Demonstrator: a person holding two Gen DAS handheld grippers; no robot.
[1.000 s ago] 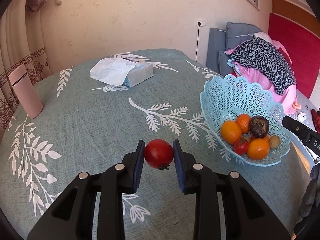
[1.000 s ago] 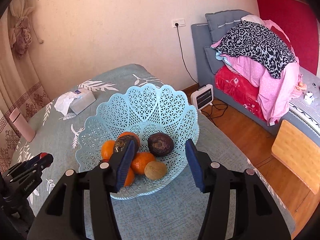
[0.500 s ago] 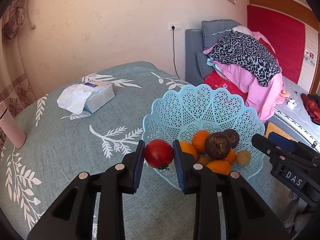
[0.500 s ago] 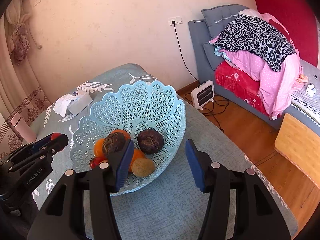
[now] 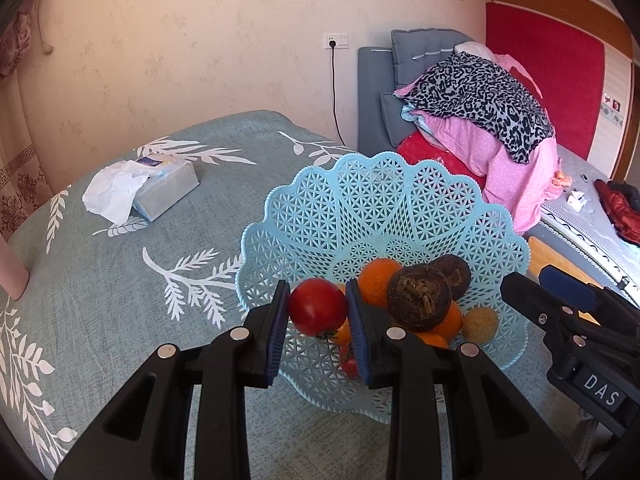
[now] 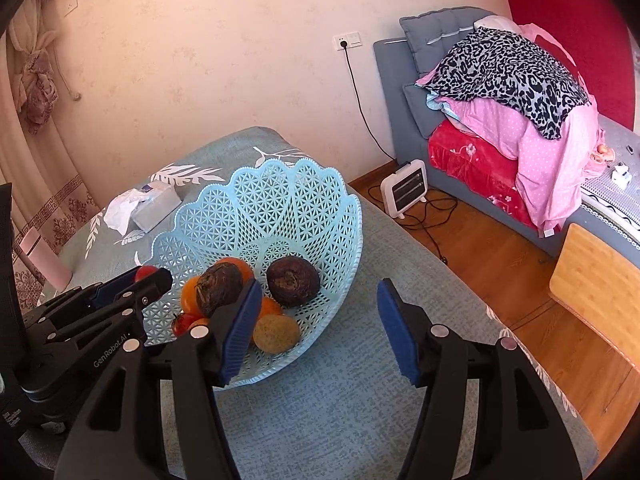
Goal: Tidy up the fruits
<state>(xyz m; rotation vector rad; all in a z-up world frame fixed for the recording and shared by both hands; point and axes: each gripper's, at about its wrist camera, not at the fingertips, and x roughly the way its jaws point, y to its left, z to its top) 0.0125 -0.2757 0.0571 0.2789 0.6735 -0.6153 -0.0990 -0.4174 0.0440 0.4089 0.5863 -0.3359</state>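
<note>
Left tool [image 5: 318,312] clamped on a red tomato [image 5: 318,307], pads on its two sides, held above the near rim of the light blue lattice basket [image 5: 384,208], around 7 o'clock of the bowl. Right tool [image 6: 318,328] jaws opening, nothing between them, hovering at the basket's near edge about 5 o'clock.

Basket sits on the table [image 5: 120,264] and holds oranges [image 5: 378,282], two dark wrinkled fruits [image 5: 420,302], a small tan round fruit [image 5: 479,324] and a small red tomato [image 6: 182,323] low in the pile.

Handling guess: held tomato is smooth, light, soft-skinned; bruises or splits if squeezed hard, and may slip. Grip across the widest part looks right; release low so it doesn't roll or knock the pile. Basket is thin plastic, likely light and easy to shove.

Hard to see: tomato's underside and stem mostly hidden by the pads; fruit at the basket bottom is covered by the left tool. Exact fruit count unclear. Dark fruits' type can't be told. Tissue pack [image 5: 160,188] at 11 o'clock, pink bottle [image 5: 12,276] cut off at the left edge.
</note>
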